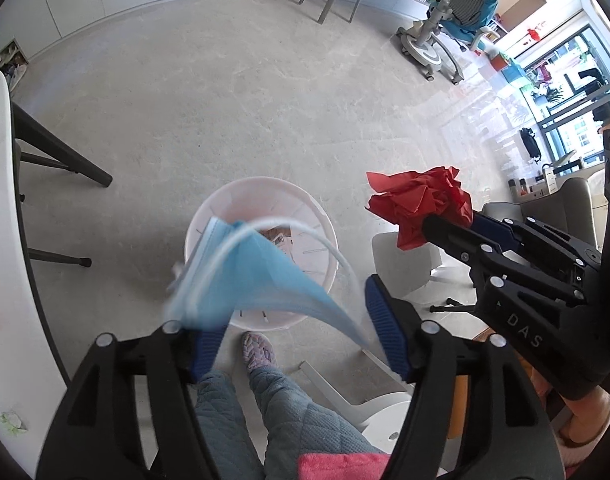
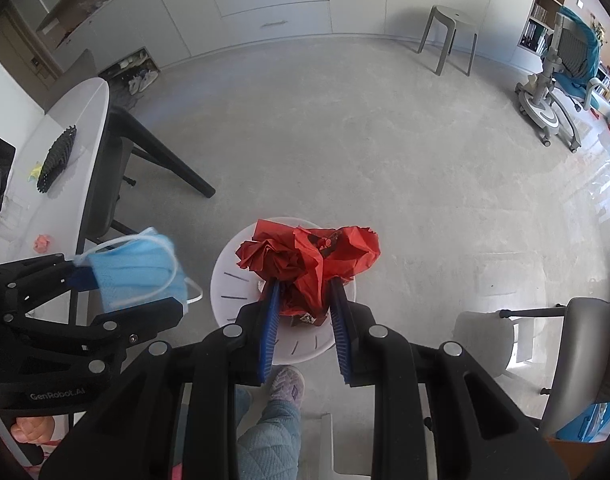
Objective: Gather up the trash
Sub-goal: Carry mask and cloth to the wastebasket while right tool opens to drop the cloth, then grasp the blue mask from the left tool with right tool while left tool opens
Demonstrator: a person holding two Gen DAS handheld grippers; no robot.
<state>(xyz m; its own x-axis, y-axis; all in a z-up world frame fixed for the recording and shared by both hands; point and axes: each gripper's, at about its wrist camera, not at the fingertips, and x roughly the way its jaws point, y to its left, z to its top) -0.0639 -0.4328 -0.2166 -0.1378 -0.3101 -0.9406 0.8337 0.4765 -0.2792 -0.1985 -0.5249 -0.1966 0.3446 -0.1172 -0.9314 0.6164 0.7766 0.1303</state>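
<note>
Hanging over the white trash bin (image 1: 261, 248), a blue face mask (image 1: 245, 276) and a wad of red paper (image 2: 305, 260).

Left gripper (image 1: 293, 328) has its fingers spread wide; the mask, blurred, touches only the left finger (image 1: 205, 348) and drapes across the gap. Right gripper (image 2: 305, 320) fingers are narrow, clamped on the red paper above the bin. The bin stands on the floor (image 1: 225, 100) beside the white bench (image 2: 65, 152), which carries a pink scrap (image 2: 42, 243).

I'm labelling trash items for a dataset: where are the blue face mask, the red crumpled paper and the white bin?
blue face mask (image 2: 139, 270): right wrist view, pleated front.
red crumpled paper (image 2: 305, 264): right wrist view, middle of the wad.
white bin (image 1: 313, 216): left wrist view, right rim.
</note>
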